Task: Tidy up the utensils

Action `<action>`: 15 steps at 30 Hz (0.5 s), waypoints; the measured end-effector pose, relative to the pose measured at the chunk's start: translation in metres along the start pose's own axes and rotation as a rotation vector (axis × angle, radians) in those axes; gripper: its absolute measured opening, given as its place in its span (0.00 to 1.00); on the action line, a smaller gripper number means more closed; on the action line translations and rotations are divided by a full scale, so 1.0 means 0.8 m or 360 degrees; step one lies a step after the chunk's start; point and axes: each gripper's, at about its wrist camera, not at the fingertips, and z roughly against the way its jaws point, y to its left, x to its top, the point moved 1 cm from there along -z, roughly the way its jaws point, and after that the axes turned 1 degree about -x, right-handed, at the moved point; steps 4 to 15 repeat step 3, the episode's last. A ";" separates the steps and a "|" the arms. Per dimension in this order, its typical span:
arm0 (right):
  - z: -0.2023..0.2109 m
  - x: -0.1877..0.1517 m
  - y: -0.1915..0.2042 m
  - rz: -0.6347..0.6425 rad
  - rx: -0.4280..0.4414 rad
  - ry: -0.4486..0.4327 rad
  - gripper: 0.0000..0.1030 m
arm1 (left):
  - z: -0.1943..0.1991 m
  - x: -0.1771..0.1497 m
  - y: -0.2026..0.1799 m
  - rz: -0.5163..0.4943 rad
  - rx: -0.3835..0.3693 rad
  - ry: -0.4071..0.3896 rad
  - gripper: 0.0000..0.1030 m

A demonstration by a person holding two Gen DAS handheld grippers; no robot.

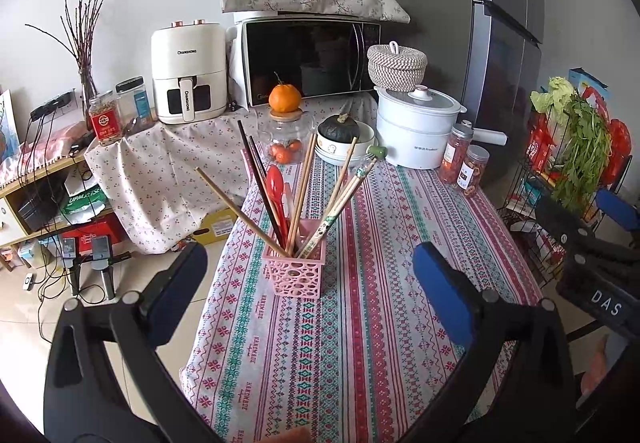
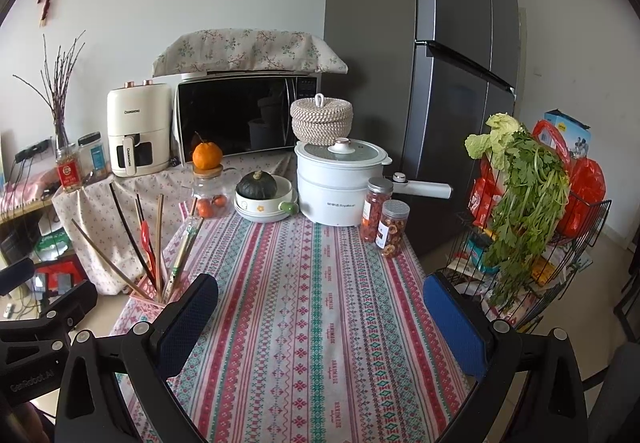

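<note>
the pink basket (image 1: 296,271) stands on the patterned table (image 1: 360,323), near its left edge, and it already carries what i take for the whole set: several wooden chopsticks (image 1: 302,195) fanned out, a pair of dark ones (image 1: 256,167), a red spoon (image 1: 275,183) and some painted chopsticks (image 1: 340,199) leaning right. i see no loose utensil lying on the cloth in either view, so i judge the sorting is at its end, or a tidy-up of the leaning sticks is what is left.

my left claw (image 1: 310,291) hangs just short of the basket, its blue pads spread wide with nothing between them; the basket sits roughly centred in the gap. my right claw (image 2: 320,319) is over the bare middle of the table, also wide open and empty, with the basket off to its left.

behind the basket stand a glass jar (image 1: 285,141) with an orange (image 1: 284,97) on its lid, a bowl holding a dark squash (image 1: 342,129), a white pot (image 1: 416,131) and two snack jars (image 1: 464,163). if more is needed, i would ease the left claw in gently, since the long sticks could tip the light basket.
</note>
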 end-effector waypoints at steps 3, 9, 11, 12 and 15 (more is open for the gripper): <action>-0.004 -0.001 -0.001 -0.0004 0.0009 0.0009 1.00 | -0.002 -0.001 -0.002 -0.0005 -0.0018 0.0013 0.99; -0.004 -0.001 -0.001 -0.0004 0.0009 0.0009 1.00 | -0.002 -0.001 -0.002 -0.0005 -0.0018 0.0013 0.99; -0.004 -0.001 -0.001 -0.0004 0.0009 0.0009 1.00 | -0.002 -0.001 -0.002 -0.0005 -0.0018 0.0013 0.99; -0.004 -0.001 -0.001 -0.0004 0.0009 0.0009 1.00 | -0.002 -0.001 -0.002 -0.0005 -0.0018 0.0013 0.99; -0.004 -0.001 -0.001 -0.0004 0.0009 0.0009 1.00 | -0.002 -0.001 -0.002 -0.0005 -0.0018 0.0013 0.99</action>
